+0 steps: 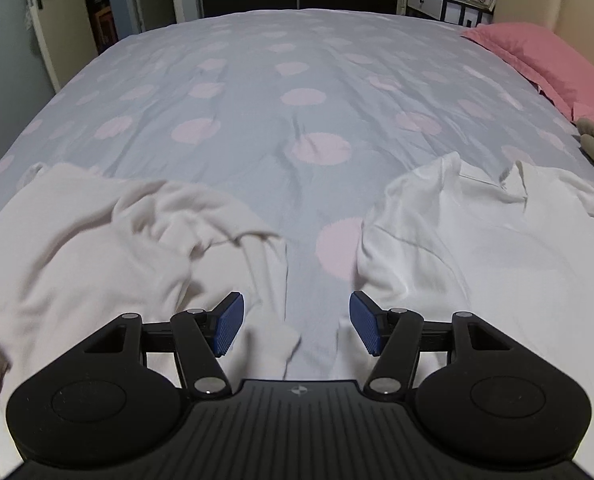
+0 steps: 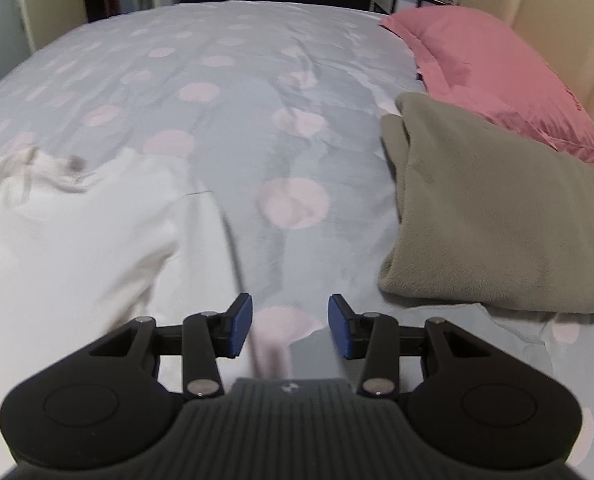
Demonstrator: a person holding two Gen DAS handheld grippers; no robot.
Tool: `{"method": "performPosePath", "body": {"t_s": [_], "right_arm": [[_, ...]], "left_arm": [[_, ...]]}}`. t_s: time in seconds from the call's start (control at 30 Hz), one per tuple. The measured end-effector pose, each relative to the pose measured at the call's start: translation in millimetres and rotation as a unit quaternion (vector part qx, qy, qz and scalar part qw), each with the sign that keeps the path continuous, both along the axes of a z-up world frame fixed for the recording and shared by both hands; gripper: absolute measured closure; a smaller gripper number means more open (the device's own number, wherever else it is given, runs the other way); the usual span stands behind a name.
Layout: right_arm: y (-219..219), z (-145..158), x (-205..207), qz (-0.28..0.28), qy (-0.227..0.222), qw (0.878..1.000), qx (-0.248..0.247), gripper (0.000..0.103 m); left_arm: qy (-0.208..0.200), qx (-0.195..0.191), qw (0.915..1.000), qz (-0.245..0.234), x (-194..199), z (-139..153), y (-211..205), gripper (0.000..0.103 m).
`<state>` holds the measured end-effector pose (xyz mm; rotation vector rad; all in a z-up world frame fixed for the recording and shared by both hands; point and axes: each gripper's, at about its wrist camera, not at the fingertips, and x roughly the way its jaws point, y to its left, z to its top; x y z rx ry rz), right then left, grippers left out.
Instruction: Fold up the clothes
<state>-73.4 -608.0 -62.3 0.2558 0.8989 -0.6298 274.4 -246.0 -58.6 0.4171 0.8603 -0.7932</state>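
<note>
Left wrist view: left gripper (image 1: 293, 326) jaws apart, blue pads (image 1: 228, 326) clear, nothing gripped; a strip of cloth and bare bedcover lie in the gap below. Two pale garments on the near part of the bed. Cream garment (image 1: 109, 240) near left, rumpled, thick folds, an edge trailing toward the gap between the pads. White garment (image 1: 477, 232) near right, smoother, thinner-looking fabric, neck opening at its far edge, partly spread flat. The two are apart, a band of bedcover (image 1: 297, 80) between them. Bedcover is grey with pink dots, creased.

Right wrist view: right gripper (image 2: 290, 326) jaws parted, narrower than the left, nothing between them, over bare bedcover. White garment (image 2: 77, 232) to its left, blurred, collar at far edge, right edge running near the left pad. Folded olive fleece blanket (image 2: 497, 220) right, touching pink pillow (image 2: 497, 80) far right against the beige headboard (image 2: 557, 20).
</note>
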Motion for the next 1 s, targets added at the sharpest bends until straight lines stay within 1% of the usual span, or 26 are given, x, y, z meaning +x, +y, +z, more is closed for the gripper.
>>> {"method": "performPosePath", "body": {"t_s": [0.13, 0.27, 0.37, 0.43, 0.5, 0.57, 0.67, 0.83, 0.9, 1.0], "right_arm": [[16.9, 12.9, -15.8, 0.017, 0.004, 1.0, 0.017, 0.057], [34.0, 23.9, -34.7, 0.026, 0.008, 0.999, 0.02, 0.056], [44.9, 33.8, -50.2, 0.03, 0.002, 0.999, 0.02, 0.051], [52.2, 40.4, -60.6, 0.033, -0.001, 0.999, 0.02, 0.047], [60.1, 44.5, -70.0, 0.041, 0.0, 0.999, 0.018, 0.044], [67.1, 46.9, -79.0, 0.049, 0.005, 0.999, 0.017, 0.043], [78.3, 42.5, -92.9, 0.064, 0.019, 0.997, 0.028, 0.043], [94.1, 22.6, -125.9, 0.088, 0.054, 0.993, 0.056, 0.04], [100.4, 10.5, -137.7, 0.091, 0.076, 0.991, 0.066, 0.038], [103.3, -10.9, -149.6, 0.075, 0.106, 0.988, 0.088, 0.038]], "left_arm": [[0.006, 0.002, 1.0, -0.001, -16.2, 13.0, 17.1, 0.046], [0.01, 0.013, 0.9998, -0.015, -38.4, 22.1, 34.2, 0.046], [0.014, 0.019, 0.9993, -0.029, -55.7, 26.0, 47.5, 0.044], [0.012, 0.028, 0.9986, -0.043, -68.5, 28.3, 57.4, 0.041], [0.006, 0.039, 0.9981, -0.047, -79.9, 28.3, 68.2, 0.04], [0.004, 0.049, 0.9977, -0.047, -89.3, 27.6, 78.0, 0.038], [0.02, 0.062, 0.9972, -0.036, -100.3, 18.3, 91.2, 0.038], [0.055, 0.09, 0.9941, -0.024, -119.3, -10.3, 106.4, 0.038], [0.061, 0.111, 0.9917, -0.023, -126.1, -21.7, 109.3, 0.038], [0.073, 0.138, 0.9877, -0.012, -128.7, -37.2, 113.7, 0.038]]}}
